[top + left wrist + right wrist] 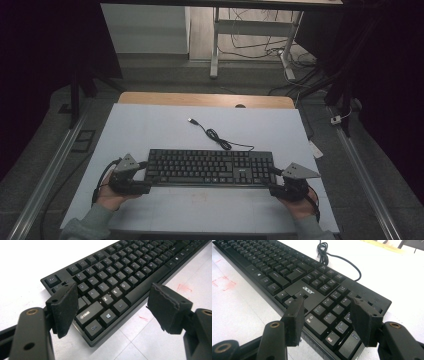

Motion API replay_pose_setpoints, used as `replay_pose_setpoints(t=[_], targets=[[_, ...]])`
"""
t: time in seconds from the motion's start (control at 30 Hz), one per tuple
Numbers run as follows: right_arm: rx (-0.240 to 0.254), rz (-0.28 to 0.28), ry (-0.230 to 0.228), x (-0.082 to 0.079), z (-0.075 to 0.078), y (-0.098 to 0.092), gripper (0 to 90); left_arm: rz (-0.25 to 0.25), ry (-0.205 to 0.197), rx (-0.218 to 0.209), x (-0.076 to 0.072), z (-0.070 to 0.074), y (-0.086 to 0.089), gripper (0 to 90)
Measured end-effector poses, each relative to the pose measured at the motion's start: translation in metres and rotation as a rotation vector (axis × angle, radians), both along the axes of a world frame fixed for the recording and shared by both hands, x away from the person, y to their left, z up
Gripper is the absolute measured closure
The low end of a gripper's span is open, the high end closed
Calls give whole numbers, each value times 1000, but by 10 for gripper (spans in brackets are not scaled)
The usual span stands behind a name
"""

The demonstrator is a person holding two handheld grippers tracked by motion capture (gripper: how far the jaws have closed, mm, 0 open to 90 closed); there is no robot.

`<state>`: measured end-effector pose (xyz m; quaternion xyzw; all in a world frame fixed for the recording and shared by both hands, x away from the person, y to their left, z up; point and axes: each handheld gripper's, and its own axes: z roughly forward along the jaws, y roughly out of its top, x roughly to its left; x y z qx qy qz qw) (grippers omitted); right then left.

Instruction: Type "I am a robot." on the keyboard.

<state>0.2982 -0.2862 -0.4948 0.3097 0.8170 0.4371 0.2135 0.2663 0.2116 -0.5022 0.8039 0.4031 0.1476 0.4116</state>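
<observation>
The keyboard [211, 167] is lying across the white mat [150, 125], its coiled cable [216, 135] trailing behind it; the left gripper [142, 175] and right gripper [272, 179] are sitting at its ends.

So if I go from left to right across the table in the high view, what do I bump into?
Left gripper → keyboard → right gripper. The keyboard's cable lies farther back, above the keyboard's middle.
</observation>
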Motion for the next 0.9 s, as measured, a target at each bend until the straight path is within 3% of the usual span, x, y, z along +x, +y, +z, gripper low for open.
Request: replay_pose_setpoints(t=[0.77,0.9], targets=[[-7,-3,3,1,0,3,457,7,-8,0,-1,1,1,254],[10,1,0,1,0,4,457,6,-8,3,-1,1,1,254]])
